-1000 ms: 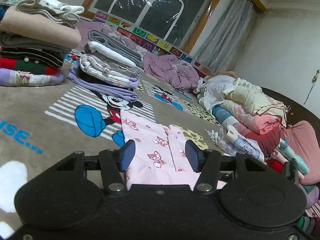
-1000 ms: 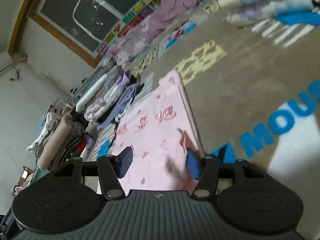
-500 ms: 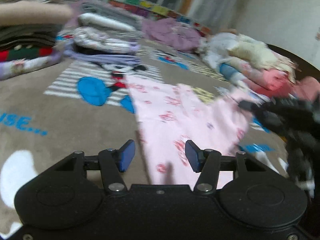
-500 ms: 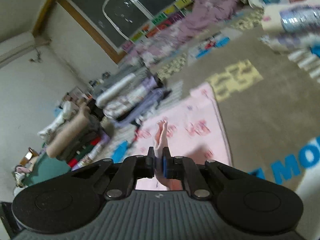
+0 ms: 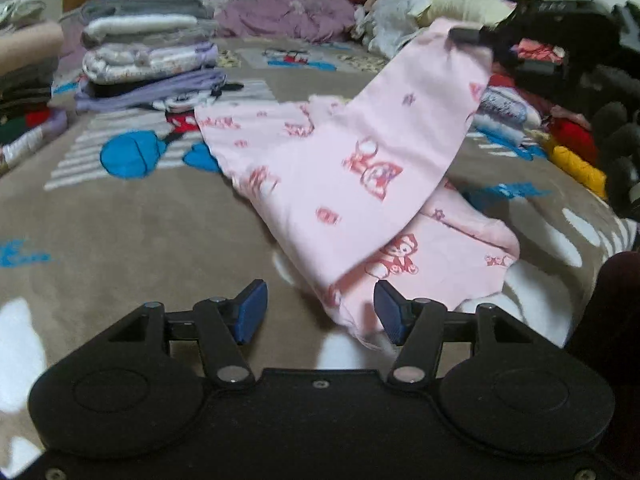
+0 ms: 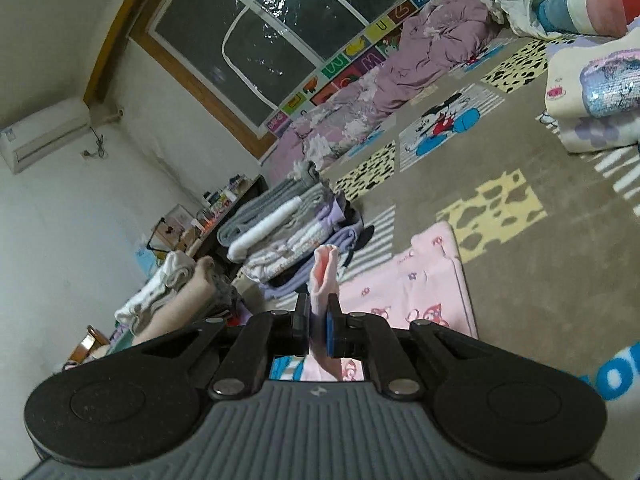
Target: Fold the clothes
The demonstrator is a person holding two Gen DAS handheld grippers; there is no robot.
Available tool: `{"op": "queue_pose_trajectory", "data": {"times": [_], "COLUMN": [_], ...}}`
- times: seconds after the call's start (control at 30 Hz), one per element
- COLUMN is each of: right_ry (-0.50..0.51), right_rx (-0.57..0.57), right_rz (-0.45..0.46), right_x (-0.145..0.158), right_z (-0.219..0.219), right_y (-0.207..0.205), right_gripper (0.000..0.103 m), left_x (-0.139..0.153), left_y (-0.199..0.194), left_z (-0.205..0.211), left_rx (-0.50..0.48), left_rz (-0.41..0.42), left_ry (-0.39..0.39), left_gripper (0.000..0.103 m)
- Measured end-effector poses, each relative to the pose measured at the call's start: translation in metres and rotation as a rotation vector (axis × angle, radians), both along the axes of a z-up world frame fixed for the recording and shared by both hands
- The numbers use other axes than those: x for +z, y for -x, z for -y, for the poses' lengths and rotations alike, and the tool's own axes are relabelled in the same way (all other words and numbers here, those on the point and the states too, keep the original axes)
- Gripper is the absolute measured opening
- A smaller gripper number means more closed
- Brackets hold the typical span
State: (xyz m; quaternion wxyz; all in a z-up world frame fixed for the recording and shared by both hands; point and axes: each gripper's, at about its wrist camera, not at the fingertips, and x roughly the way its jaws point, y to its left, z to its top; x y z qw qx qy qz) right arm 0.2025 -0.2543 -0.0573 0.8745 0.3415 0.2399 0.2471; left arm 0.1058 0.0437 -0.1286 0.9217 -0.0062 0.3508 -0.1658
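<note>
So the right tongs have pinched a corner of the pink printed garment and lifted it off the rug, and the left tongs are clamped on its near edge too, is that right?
Not quite. The left tongs are not clamped: their jaws stand apart and are opening, as the left wrist view shows, with the pink printed garment just ahead of them. The right tongs do pinch a lifted corner.

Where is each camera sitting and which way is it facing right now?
Left wrist: sits behind the left gripper, whose jaws are opening, low over the grey cartoon-print carpet, facing the pink bear-print garment; the right gripper shows lifting a corner.
Right wrist: sits behind the right gripper, shut on a pink fold, tilted, facing the dark wood-framed window.
Shared: the garment, carpet and stack of folded grey, white and lilac clothes.
</note>
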Motion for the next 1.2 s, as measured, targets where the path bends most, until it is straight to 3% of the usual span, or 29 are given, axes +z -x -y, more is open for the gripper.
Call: {"op": "queue_pose_trajectory", "data": {"times": [0.1, 0.2, 0.33, 0.43, 0.57, 0.67, 0.87, 1.2], "right_ry": [0.002, 0.002, 0.0, -0.011, -0.037, -0.048, -0.094, -0.149], "right_rx": [-0.007, -0.021, -0.037, -0.045, -0.04, -0.037, -0.057, -0.143], "right_rz": [0.005, 0.005, 0.004, 0.001, -0.009, -0.011, -0.014, -0.046], "right_x": [0.004, 0.006, 0.005, 0.003, -0.003, -0.005, -0.005, -0.013], "right_z": [0.006, 0.014, 0.025, 0.033, 0.04, 0.042, 0.054, 0.088], "right_y": [-0.001, -0.002, -0.002, 0.0, 0.002, 0.003, 0.007, 0.018], "right_gripper": [0.01, 0.01, 0.01, 0.01, 0.01, 0.01, 0.01, 0.01], "left_x": [-0.005, -0.005, 0.004, 0.006, -0.007, -0.012, -0.018, -0.016], "left_y": [-0.001, 0.002, 0.013, 0.015, 0.01, 0.008, 0.013, 0.02], "left_z": [0.014, 0.027, 0.038, 0.039, 0.045, 0.048, 0.052, 0.051], "left_rx": [0.024, 0.051, 0.021, -0.038, -0.1, -0.121, -0.166, -0.224], "left_rz": [0.0, 0.038, 0.179, 0.195, 0.143, 0.126, 0.142, 0.17], "left_ry": [-0.022, -0.064, -0.165, -0.144, -0.208, -0.243, -0.319, -0.344], "left_gripper": [0.058, 0.044, 0.041, 0.038, 0.021, 0.016, 0.016, 0.016]}}
